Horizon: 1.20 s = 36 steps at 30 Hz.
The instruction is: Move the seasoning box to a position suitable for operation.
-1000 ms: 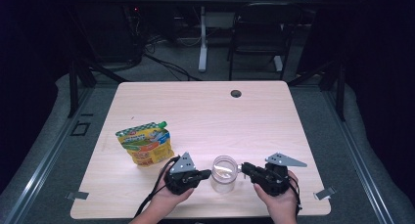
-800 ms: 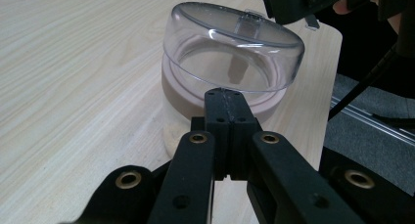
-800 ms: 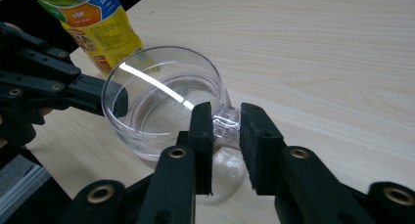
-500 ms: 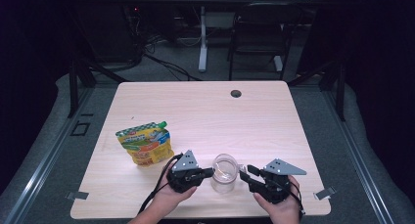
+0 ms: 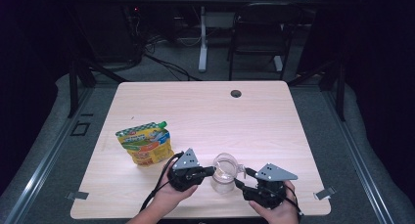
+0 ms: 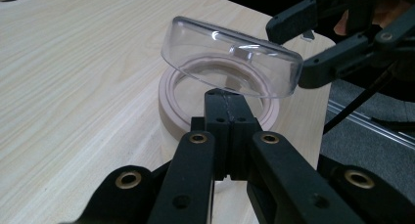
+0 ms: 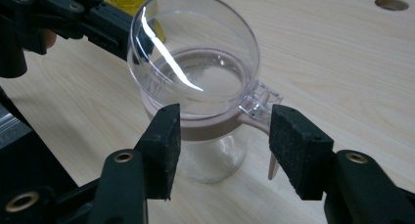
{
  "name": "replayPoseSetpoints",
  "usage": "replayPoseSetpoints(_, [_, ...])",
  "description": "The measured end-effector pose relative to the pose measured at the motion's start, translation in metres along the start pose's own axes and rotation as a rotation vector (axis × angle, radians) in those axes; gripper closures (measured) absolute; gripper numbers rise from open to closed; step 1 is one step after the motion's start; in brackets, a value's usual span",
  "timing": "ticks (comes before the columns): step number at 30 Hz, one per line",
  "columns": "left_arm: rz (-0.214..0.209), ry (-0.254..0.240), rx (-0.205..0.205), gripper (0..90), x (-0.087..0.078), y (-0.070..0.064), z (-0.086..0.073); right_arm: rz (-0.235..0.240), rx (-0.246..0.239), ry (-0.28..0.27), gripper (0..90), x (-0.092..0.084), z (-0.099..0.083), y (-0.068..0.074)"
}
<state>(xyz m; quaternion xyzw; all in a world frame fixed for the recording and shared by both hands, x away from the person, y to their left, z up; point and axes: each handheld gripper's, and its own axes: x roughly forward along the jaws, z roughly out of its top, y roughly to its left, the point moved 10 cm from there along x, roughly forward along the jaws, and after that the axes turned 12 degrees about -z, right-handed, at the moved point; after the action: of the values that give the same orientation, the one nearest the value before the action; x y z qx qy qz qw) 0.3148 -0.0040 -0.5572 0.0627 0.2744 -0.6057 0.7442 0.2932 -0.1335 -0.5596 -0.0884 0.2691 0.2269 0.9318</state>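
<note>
A small clear glass jar [image 5: 224, 175] with a pink collar [image 7: 215, 128] stands near the table's front edge. Its clear domed lid [image 7: 195, 53] is tipped up, joined to the collar at a clear clip [image 7: 259, 100]. My left gripper [image 5: 211, 171] is shut, its tips [image 6: 227, 99] against the collar's near rim [image 6: 169, 99]. I cannot tell whether they pinch anything. My right gripper [image 7: 222, 131] is open. Its jaws have just been opening and now stand on either side of the collar and clip, pads clear of both.
A colourful spouted pouch [image 5: 145, 143] lies on the wooden table [image 5: 274, 126] to the left of the jar. A cable hole [image 5: 236, 93] sits near the far edge. A chair and desk legs stand on the floor beyond the table.
My right gripper's jaws have spread apart beside the jar and the hand has eased back a little. The left gripper and the jar have stayed in place.
</note>
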Motion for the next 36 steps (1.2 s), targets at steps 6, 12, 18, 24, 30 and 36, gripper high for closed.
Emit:
replayPoseSetpoints(6, [0.007, -0.002, -0.001, 90.0, -0.001, 0.0, 0.001, -0.007, -0.021, 0.01, 45.0, 0.002, -0.001, 0.005])
replayPoseSetpoints(12, [0.001, -0.002, -0.002, 90.0, 0.001, -0.001, 0.001, -0.045, -0.066, 0.014, 44.7, 0.005, -0.002, 0.009])
replayPoseSetpoints(18, [0.005, 0.01, 0.001, 90.0, 0.003, 0.0, -0.001, -0.062, -0.095, -0.002, 44.8, 0.006, -0.001, 0.012])
replayPoseSetpoints(24, [0.006, 0.019, -0.001, 90.0, 0.005, 0.001, -0.004, -0.062, -0.092, -0.014, 45.2, 0.007, 0.0, 0.013])
replayPoseSetpoints(30, [0.005, 0.013, -0.001, 90.0, 0.006, 0.001, -0.004, -0.059, -0.086, -0.016, 45.7, 0.006, 0.001, 0.013])
replayPoseSetpoints(36, [0.003, 0.012, 0.0, 90.0, 0.005, 0.001, -0.004, -0.062, -0.081, -0.034, 45.8, 0.005, 0.003, 0.013])
